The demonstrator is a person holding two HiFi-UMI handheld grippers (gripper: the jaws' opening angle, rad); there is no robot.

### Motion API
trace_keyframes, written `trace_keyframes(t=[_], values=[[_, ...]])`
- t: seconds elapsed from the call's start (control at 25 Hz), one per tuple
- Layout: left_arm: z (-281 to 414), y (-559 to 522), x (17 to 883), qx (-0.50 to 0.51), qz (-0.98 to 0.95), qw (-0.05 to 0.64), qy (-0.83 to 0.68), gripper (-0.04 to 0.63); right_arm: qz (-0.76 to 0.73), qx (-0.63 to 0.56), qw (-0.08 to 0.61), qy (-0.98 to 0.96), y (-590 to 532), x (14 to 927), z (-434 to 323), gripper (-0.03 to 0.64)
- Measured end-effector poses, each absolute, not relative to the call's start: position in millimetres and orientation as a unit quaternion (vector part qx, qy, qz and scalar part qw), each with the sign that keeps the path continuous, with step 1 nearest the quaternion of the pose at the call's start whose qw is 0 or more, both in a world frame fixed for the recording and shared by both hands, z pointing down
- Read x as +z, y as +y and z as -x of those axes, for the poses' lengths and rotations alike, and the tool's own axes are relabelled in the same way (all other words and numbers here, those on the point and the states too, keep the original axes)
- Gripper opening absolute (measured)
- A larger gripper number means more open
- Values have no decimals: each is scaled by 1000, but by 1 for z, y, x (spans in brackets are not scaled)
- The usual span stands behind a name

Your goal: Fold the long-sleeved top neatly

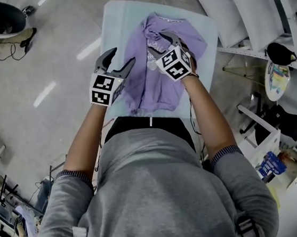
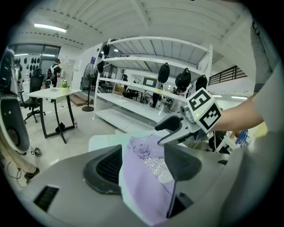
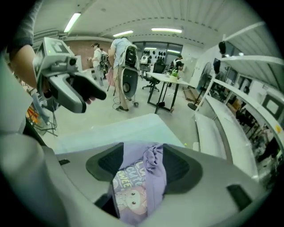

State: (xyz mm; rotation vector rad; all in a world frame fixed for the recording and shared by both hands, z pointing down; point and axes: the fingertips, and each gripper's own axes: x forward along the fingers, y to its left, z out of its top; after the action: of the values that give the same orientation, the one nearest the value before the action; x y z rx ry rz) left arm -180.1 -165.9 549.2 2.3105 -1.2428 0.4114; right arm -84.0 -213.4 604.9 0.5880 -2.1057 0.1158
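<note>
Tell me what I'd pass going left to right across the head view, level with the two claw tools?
Shiny grey floor → left gripper → right gripper → white shelving. The purple top overlaps both grippers in this picture, so it has no clear place in the order.

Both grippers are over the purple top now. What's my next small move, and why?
Probably lower the left gripper onto the purple top's left edge and close there. Its jaws stand open just beside that edge, the right gripper is open above the top with nothing gripped, and the top lies rumpled.
</note>
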Motion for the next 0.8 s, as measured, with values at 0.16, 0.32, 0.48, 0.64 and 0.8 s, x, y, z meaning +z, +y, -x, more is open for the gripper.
trace_keyframes(t=[0.16, 0.32, 0.48, 0.64, 0.8], values=[[171, -152, 523, 130, -855, 230, -447, 319, -282, 88, 376, -878, -189, 549, 68, 291], [154, -134, 488, 98, -865, 216, -442, 321, -311, 126, 289, -897, -158, 502, 41, 302], [139, -105, 459, 75, -875, 201, -434, 324, -321, 141, 228, -908, -119, 466, 19, 322], [130, -64, 441, 71, -883, 180, -429, 325, -331, 130, 185, -916, -71, 436, 6, 333], [117, -21, 424, 72, -884, 163, -431, 325, -330, 129, 161, -921, -24, 417, -11, 339]])
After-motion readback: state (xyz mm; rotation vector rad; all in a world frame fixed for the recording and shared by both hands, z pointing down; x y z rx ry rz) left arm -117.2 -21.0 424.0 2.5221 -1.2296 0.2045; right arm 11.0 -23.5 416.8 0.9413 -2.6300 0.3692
